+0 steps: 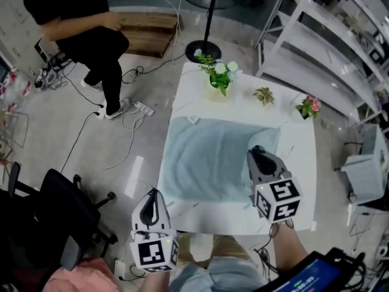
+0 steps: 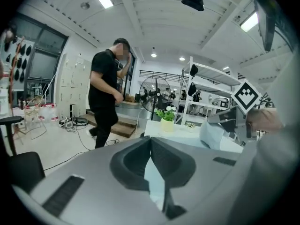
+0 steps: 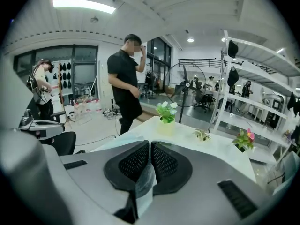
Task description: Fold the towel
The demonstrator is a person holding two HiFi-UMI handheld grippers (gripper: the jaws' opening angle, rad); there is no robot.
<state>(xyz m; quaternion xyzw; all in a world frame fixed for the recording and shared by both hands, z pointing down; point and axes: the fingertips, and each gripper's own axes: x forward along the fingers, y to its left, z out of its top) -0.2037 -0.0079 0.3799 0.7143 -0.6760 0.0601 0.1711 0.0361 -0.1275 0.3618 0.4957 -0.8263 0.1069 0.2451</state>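
Pale blue-green cloth, the towel point(image 1: 206, 157) lies spread over most of the white surface point(image 1: 301, 193). Its far edge, toward 12 o'clock, stops short of three small potted plants point(image 1: 220, 78) lined along the rim there.

The right gripper point(image 1: 255, 152) hangs over the towel's 4 o'clock part. The corner below it is lifted off the surface and turned in toward the middle. In the right gripper view its fingers are pressed together on a fold of the pale cloth, which trails down from between them.

The left gripper point(image 1: 153, 193) sits at 7 o'clock, at the towel's near corner and just off the surface's edge. Its fingers are fully closed, and a thin strip of the same pale cloth shows pinched between them, so it seems to have that corner.

This looks like the first fold just started: both near corners are gripped, the right one already raised and further in than the left.

The next move calls for both grippers to carry the near edge toward 12 o'clock together. They should keep it taut and level, and the left should catch up so the fold does not run skewed. The near corners should land on the far corners, short of the plants. Only then should the fingers let go, low over the cloth so the layer does not slide back.
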